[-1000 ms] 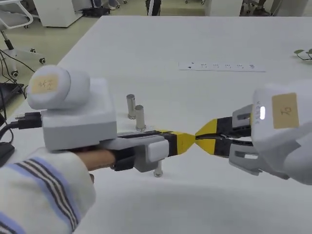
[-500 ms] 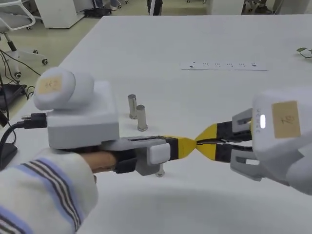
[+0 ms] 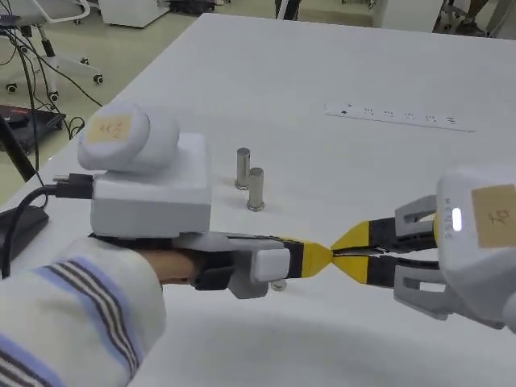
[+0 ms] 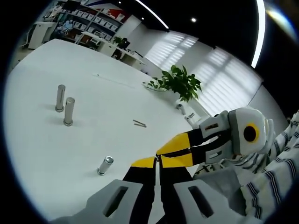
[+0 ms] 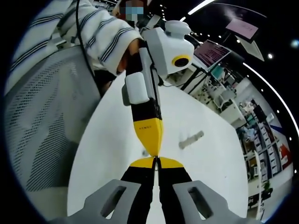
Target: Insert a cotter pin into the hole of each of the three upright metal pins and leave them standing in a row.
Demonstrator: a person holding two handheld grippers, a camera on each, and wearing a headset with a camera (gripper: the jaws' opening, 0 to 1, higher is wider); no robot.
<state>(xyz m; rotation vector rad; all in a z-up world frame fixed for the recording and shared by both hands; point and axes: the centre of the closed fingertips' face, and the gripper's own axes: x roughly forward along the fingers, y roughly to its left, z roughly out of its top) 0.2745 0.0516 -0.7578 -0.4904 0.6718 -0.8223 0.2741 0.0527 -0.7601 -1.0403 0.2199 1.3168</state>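
Meeting tip to tip, your left tongs [image 4: 158, 162] and right tongs [image 5: 156, 162] both sit pressed together; contents unclear. The toppled metal pin [image 4: 105, 165] looks slick, rigid, roll-prone: grip its mid-barrel.

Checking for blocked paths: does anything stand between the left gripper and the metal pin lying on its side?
Nothing visible does. In the left gripper view the lying metal pin rests on bare table left of the left gripper, open surface between them. The right gripper meets its tips from the opposite side.
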